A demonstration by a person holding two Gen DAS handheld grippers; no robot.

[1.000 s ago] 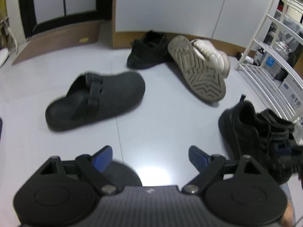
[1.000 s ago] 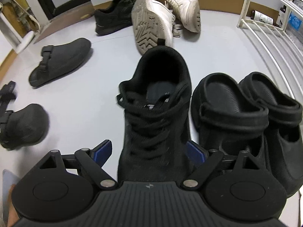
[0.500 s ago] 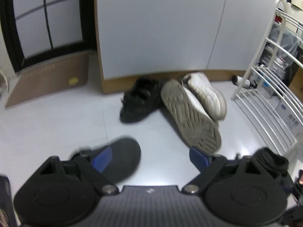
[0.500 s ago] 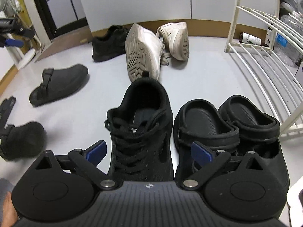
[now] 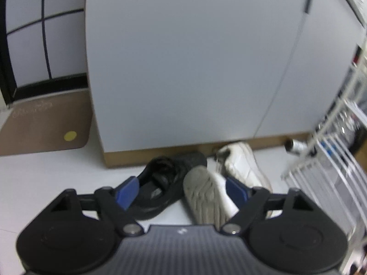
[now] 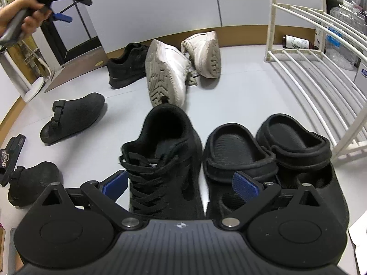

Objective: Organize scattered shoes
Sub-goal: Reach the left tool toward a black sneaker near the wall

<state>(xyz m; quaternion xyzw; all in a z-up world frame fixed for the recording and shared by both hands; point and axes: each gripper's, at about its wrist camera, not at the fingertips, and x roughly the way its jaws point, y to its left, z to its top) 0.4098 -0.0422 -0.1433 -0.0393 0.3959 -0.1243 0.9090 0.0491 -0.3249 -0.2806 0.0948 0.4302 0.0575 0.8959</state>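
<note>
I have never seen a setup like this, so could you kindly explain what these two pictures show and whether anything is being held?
No robot here: a person holds a two-finger tool in each hand, each with a fisheye camera looking along its blue-tipped fingers. The left view shows the left tool, open and empty, raised towards a white cabinet. The right view shows the right tool, also open and empty, above a black lace-up sneaker standing beside two black clogs near a white wire rack. Farther off on the floor lie two white sneakers, one tipped sole-out, its match, and two black slippers. The person's hand with the left tool appears top left.
</note>
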